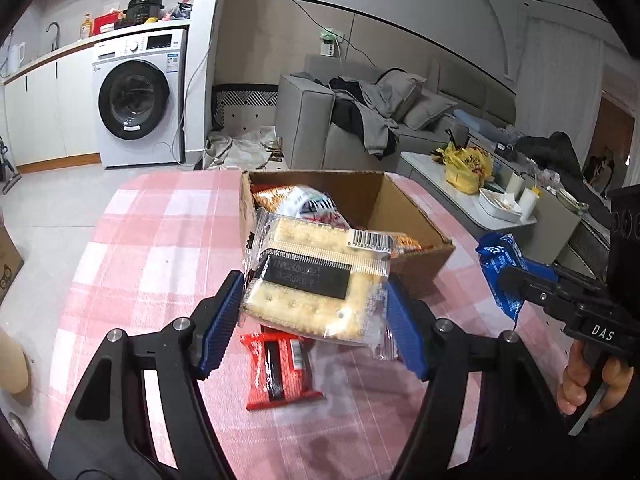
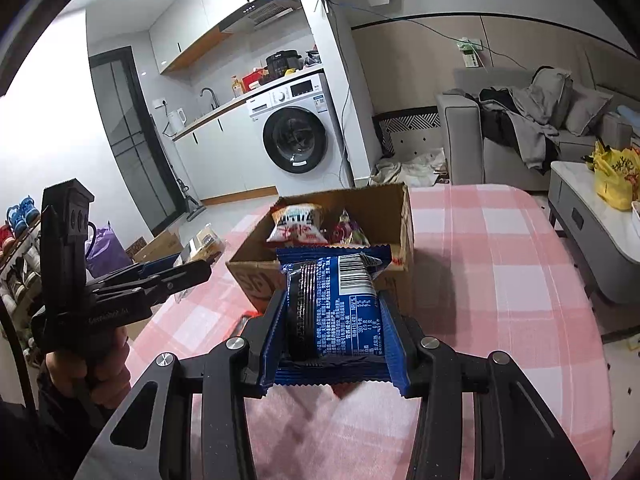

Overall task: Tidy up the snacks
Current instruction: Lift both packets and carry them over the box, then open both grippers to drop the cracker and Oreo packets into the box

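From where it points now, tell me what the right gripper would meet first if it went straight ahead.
The right gripper, shut on the blue cookie pack, points at the cardboard box just ahead. The box's near wall or open top would probably come first, though depth is hard to judge through the fisheye.

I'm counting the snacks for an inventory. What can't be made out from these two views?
- Cardboard box contents: left wrist view, cracker pack covers the packets.
- Box contents: right wrist view, blue cookie pack hides the near part.
- Red packet: print blurred, top under the cracker pack.
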A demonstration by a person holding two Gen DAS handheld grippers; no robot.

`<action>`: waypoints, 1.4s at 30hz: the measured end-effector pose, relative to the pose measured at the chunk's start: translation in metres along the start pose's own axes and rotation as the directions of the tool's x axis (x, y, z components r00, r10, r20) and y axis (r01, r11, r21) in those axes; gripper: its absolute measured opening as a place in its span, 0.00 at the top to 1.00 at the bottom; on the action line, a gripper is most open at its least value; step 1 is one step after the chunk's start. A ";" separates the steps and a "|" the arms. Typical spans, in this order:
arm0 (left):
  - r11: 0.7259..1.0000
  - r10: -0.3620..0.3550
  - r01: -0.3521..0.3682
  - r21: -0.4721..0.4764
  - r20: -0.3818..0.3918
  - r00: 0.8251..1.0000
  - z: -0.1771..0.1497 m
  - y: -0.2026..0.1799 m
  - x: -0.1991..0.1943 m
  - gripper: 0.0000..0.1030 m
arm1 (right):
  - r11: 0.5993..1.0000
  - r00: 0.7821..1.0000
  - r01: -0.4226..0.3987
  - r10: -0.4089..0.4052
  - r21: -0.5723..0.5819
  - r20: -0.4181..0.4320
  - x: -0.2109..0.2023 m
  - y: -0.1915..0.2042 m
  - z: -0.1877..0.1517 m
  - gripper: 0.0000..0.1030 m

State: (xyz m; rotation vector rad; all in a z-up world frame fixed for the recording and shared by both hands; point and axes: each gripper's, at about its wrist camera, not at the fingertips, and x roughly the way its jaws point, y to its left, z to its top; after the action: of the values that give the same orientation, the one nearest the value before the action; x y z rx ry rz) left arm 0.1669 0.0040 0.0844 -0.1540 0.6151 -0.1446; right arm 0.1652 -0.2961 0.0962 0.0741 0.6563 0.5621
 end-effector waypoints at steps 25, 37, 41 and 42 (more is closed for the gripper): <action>0.997 0.066 -0.067 0.046 0.036 0.997 0.050 0.003 0.065 0.35 | 0.996 0.997 -0.072 0.070 0.058 0.044 0.070 -0.018 0.058 0.57; 0.995 0.065 -0.067 0.071 0.028 0.997 0.057 0.010 0.106 0.35 | 0.993 0.994 -0.098 0.095 0.060 0.054 0.104 -0.021 0.067 0.57; 0.995 0.059 -0.060 0.079 0.013 0.998 0.059 0.012 0.121 0.35 | 0.994 0.995 -0.093 0.090 0.062 0.043 0.117 -0.024 0.070 0.57; 0.995 0.055 -0.055 0.080 0.001 0.999 0.059 0.012 0.125 0.35 | 0.994 0.995 -0.089 0.087 0.060 0.039 0.121 -0.025 0.070 0.57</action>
State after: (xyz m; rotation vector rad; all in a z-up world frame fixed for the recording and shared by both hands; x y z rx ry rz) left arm 0.3034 -0.0011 0.0588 -0.0594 0.6128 -0.1163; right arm 0.2969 -0.2476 0.0783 0.1714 0.6374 0.6238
